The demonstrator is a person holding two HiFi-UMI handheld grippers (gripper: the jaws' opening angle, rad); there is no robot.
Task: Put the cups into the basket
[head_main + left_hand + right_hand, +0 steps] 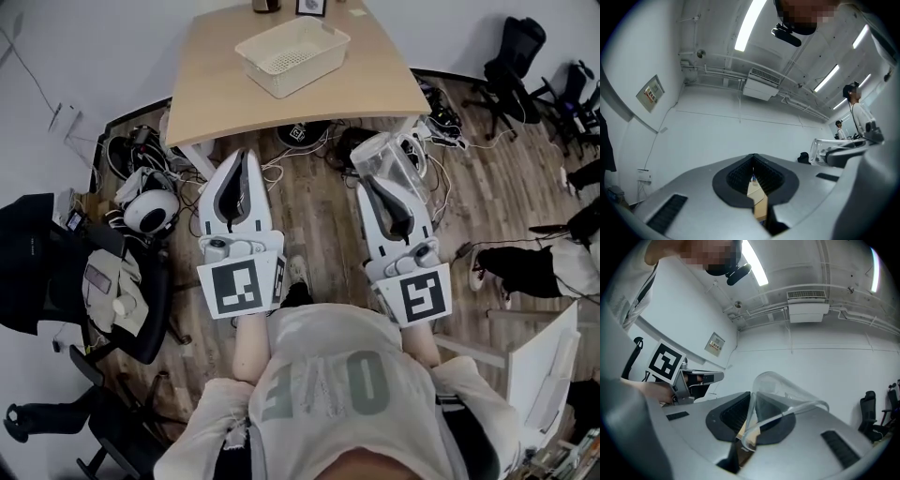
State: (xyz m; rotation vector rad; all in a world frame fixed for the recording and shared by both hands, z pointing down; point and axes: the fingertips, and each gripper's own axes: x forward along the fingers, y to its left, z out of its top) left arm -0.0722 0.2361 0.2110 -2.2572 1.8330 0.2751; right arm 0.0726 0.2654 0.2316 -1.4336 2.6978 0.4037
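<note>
A clear plastic cup [388, 159] is pinched by its wall in my right gripper [367, 184], held in the air above the wooden floor, short of the table. In the right gripper view the cup [787, 394] juts up and to the right from the shut jaws of the right gripper [752, 404]. My left gripper [246, 156] is level with it to the left, shut and empty; the jaws of the left gripper [753, 164] meet with only a slit between them. The white perforated basket [292, 56] stands empty on the light wooden table [216, 103] ahead.
Cables and power strips [309, 141] lie on the floor under the table's near edge. A white headset [150, 212] and a chair with dark clothes [84, 272] are at the left. Office chairs [514, 56] and a seated person's legs [544, 262] are at the right. Small items [311, 7] sit at the table's far edge.
</note>
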